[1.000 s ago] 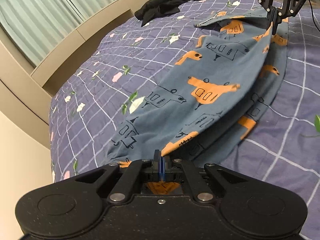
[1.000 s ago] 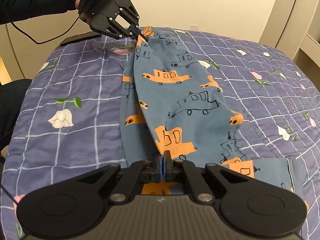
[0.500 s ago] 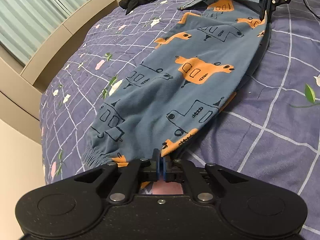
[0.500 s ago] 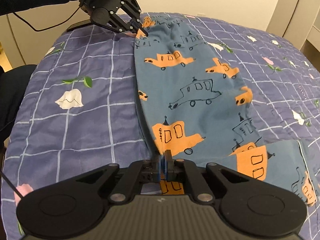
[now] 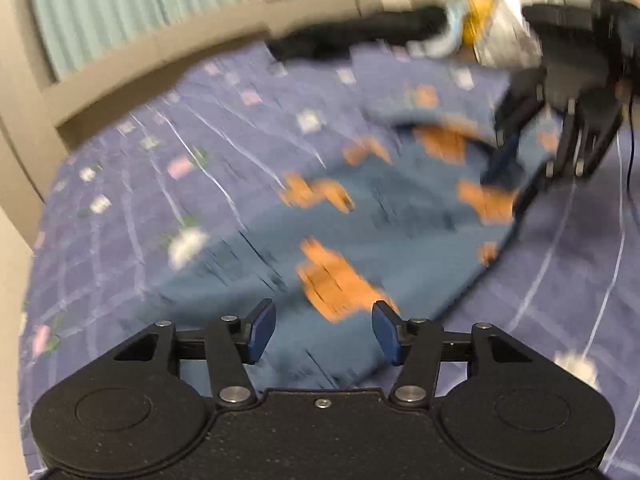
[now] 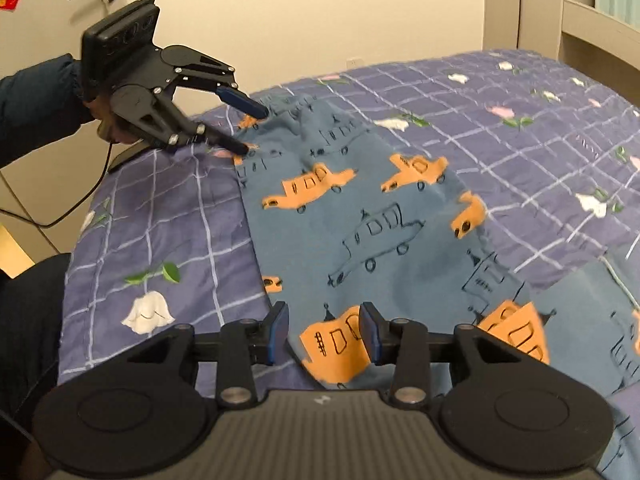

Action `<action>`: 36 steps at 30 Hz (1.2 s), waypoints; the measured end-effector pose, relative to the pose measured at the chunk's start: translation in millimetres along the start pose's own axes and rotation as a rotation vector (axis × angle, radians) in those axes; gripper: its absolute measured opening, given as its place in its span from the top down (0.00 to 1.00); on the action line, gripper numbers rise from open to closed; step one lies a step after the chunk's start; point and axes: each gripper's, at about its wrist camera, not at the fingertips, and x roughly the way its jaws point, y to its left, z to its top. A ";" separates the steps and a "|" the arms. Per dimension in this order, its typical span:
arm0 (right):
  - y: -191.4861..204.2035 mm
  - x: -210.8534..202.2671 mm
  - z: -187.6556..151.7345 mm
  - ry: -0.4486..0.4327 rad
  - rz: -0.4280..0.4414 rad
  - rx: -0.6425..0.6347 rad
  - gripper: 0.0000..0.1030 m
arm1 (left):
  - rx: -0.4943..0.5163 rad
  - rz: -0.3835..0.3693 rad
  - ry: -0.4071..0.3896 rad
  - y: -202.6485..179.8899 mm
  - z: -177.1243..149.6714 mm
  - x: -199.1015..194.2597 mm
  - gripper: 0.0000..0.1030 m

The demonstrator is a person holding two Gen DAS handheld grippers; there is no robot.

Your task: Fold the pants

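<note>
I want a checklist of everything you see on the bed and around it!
Surface: bed with purple checked flower quilt.
Job's things: blue pants with orange cars, lying flat, one leg over the other.
Clutter: black garment and blurred items at the far edge.
Grippers: left gripper open above the cuff end; right gripper open over the waist end; neither grips cloth.
Cables: black cable hanging from left gripper.
Surroundings: door, cream wall, curtain.
</note>
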 end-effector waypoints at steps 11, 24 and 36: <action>-28.6 -77.5 -28.1 -0.151 -0.032 0.114 0.29 | -0.094 -0.068 -0.090 -44.0 50.4 1.7 0.37; -207.6 -47.3 59.3 0.065 -0.248 0.011 0.53 | -0.512 -0.290 -0.106 -85.7 144.4 114.6 0.34; -236.6 25.8 42.8 0.247 -0.124 -0.024 0.73 | -0.532 -0.240 -0.072 -69.9 143.3 128.7 0.21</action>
